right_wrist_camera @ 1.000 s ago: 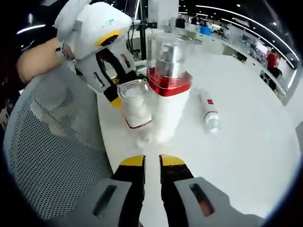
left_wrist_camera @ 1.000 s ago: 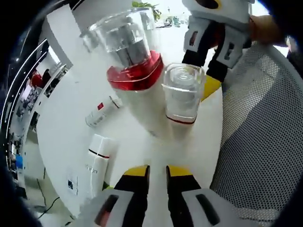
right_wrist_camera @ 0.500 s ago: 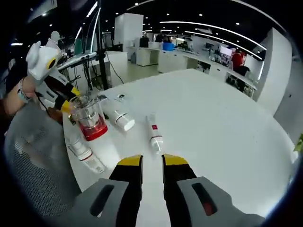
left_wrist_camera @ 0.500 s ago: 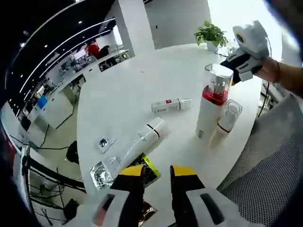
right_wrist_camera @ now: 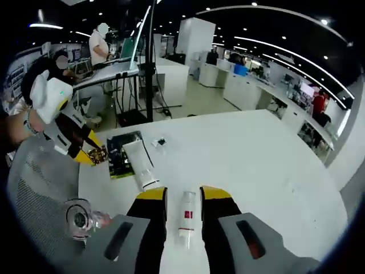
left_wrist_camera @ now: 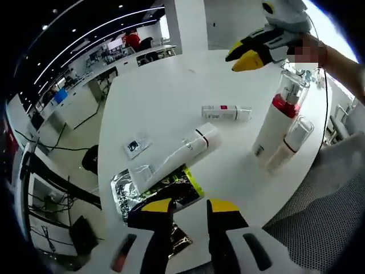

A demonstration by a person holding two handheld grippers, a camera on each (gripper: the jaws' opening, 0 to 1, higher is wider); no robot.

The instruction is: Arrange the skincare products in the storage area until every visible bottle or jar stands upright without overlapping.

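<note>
My right gripper (right_wrist_camera: 183,201) is hanging over the small tube (right_wrist_camera: 185,220) lying flat at 6 o'clock, jaws narrowly apart and empty. I am needing wider jaws, then squeezing its middle.

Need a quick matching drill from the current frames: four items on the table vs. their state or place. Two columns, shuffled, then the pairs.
Items
1. tall red-collared bottle
2. small tube with red label
3. long white tube
4. green packet

States
A. lying flat, partly over the green packet
B. standing upright
C. lying on its side, alone mid-table
D. flat at the table edge, near the left gripper's fingers

Pairs: 1-B, 2-C, 3-A, 4-D
</note>
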